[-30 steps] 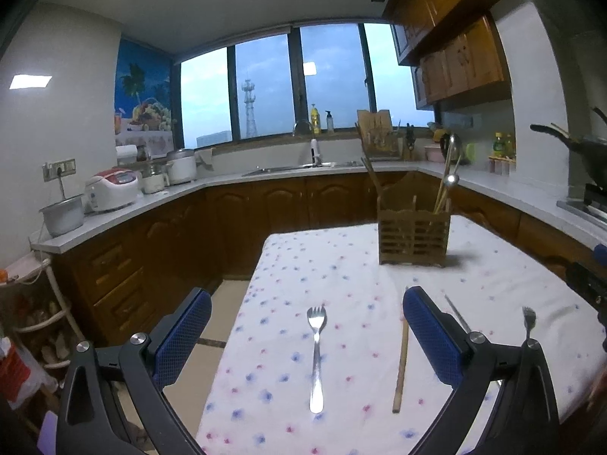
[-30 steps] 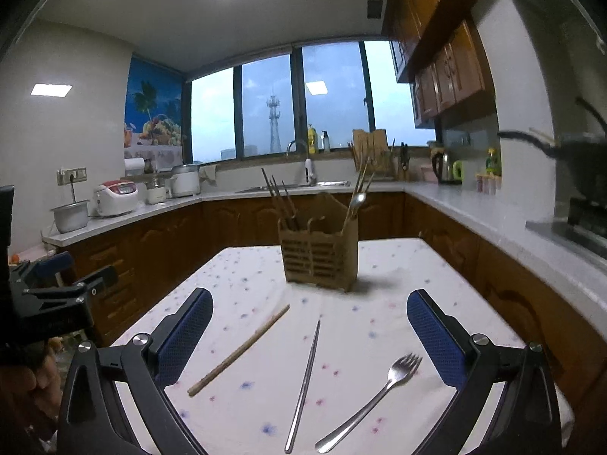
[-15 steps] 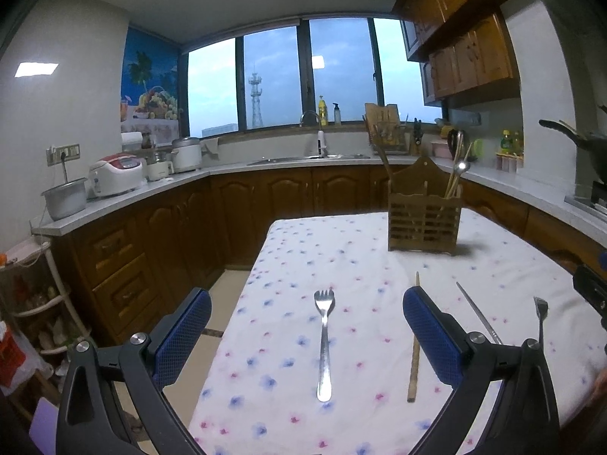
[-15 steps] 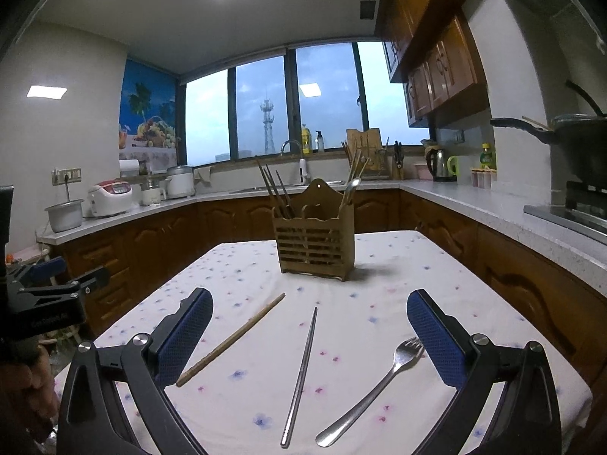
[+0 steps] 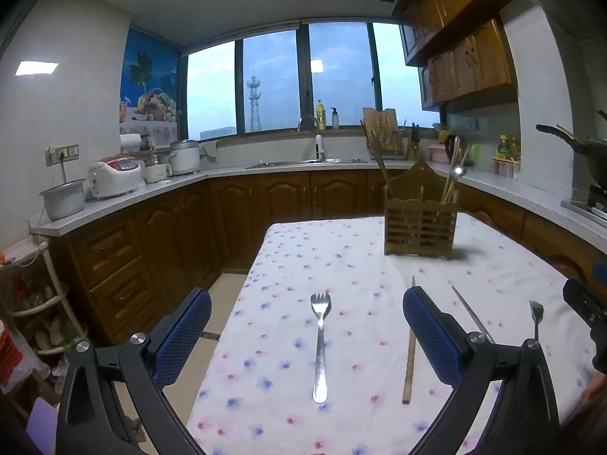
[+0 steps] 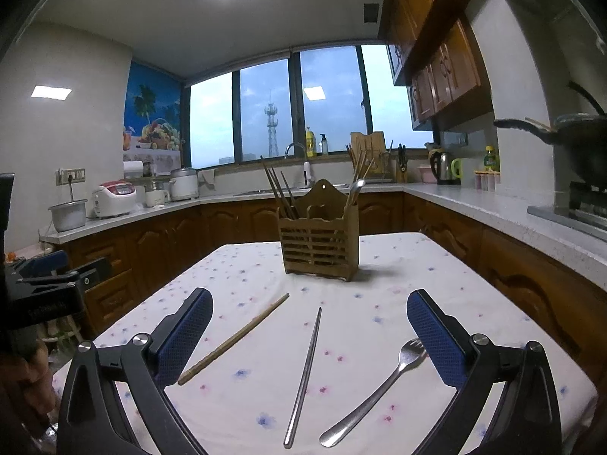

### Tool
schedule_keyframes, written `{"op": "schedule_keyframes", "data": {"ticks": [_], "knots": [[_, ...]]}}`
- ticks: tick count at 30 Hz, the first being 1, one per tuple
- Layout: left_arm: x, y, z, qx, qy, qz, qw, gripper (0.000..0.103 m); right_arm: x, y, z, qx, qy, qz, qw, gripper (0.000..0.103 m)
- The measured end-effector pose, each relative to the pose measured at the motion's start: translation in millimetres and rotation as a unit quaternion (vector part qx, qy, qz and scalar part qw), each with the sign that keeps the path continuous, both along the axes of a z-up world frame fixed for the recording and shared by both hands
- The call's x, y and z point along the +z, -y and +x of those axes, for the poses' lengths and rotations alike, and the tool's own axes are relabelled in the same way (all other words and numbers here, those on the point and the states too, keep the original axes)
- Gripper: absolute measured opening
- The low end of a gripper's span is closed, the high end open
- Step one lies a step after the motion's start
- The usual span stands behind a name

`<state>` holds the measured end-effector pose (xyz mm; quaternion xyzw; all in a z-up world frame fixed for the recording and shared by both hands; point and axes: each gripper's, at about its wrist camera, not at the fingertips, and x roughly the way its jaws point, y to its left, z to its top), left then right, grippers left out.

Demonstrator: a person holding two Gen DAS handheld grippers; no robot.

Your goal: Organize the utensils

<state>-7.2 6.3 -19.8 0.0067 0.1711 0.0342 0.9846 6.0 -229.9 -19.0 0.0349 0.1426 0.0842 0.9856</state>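
Note:
A wooden utensil holder (image 5: 420,223) (image 6: 319,246) stands at the far part of the flowered tablecloth, with chopsticks and spoons in it. A steel fork (image 5: 320,345) lies between the open fingers of my left gripper (image 5: 303,337), which hovers above it. A wooden chopstick (image 5: 409,352) (image 6: 235,337), a metal chopstick (image 5: 470,318) (image 6: 305,371) and a second fork (image 5: 535,318) (image 6: 379,390) lie loose on the cloth. My right gripper (image 6: 307,337) is open above the metal chopstick, holding nothing.
The table (image 5: 303,250) drops off to the floor on its left side. Wooden cabinets and a grey counter (image 5: 151,189) with rice cookers ring the room. A pan (image 6: 569,132) sits on the stove at right. The other gripper shows at the left edge (image 6: 45,284).
Both grippers have tilted and lowered a little toward the table, so the utensils sit slightly higher in view. Nothing has been taken hold of; both stay open.

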Motion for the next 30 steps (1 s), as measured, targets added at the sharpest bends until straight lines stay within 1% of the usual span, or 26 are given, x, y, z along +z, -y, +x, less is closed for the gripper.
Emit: {"op": "schedule_keyframes", "data": {"ticks": [20, 30], "knots": [[0.2, 5.6, -1.4, -0.002, 0.0, 0.004, 1.0, 0.102, -2.9, 4.5, -4.2, -0.007, 0.013, 0.009, 1.0, 0.103], [1.0, 8.7, -1.5, -0.001, 0.0, 0.005, 1.0, 0.102, 2.1, 3.3, -3.9, -0.006, 0.018, 0.01, 1.0, 0.103]]}}
